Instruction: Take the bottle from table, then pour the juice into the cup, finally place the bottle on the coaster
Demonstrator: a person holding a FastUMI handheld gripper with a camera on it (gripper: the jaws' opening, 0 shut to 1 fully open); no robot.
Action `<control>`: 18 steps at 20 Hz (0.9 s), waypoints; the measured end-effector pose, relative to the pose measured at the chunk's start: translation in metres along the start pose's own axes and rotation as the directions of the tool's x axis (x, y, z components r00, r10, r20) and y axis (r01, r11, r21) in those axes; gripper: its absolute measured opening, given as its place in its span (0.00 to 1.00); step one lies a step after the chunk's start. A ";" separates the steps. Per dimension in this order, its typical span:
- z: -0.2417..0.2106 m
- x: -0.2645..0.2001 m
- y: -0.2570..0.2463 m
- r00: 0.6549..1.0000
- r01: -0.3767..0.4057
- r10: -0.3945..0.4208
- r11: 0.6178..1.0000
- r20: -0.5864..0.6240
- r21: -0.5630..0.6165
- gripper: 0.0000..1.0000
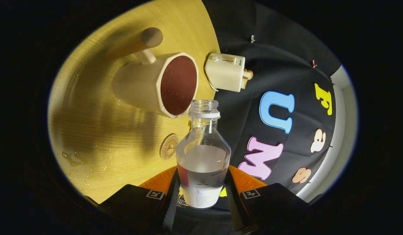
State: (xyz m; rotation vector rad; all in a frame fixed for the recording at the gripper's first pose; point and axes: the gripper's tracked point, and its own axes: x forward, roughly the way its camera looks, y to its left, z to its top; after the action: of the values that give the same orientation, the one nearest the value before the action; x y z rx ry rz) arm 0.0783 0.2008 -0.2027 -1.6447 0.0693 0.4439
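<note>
While the gripper (201,195) pinches its lower body from both sides, the clear plastic bottle (203,156) stands in the lower centre of the frame.

Its long axis runs straight up the frame, the open, capless threaded neck pointing toward the cup (156,85) and ending just below the cup's rim. Clear liquid fills roughly the bottle's lower half, and a label wraps its base. The cream, faceted cup sits at centre left, its mouth showing a dark reddish inside with speckles and a handle at its far side. A round wooden coaster (169,146) with an engraved emblem lies just left of the bottle. Small droplets and a wet patch mark the light wooden table (90,130) at lower left. A cream toaster (226,71) holding bread sits at upper centre, at the table's edge.
</note>
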 end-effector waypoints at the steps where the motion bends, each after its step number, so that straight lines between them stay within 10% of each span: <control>1: 0.000 0.000 0.000 1.000 -0.001 0.001 1.000 -0.001 -0.004 0.70; 18: 0.004 0.001 -0.012 0.999 0.036 -0.033 0.991 0.026 -0.129 0.70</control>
State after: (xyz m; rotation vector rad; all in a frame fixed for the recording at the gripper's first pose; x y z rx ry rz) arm 0.0823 0.2062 -0.1923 -1.7652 -0.0055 0.4489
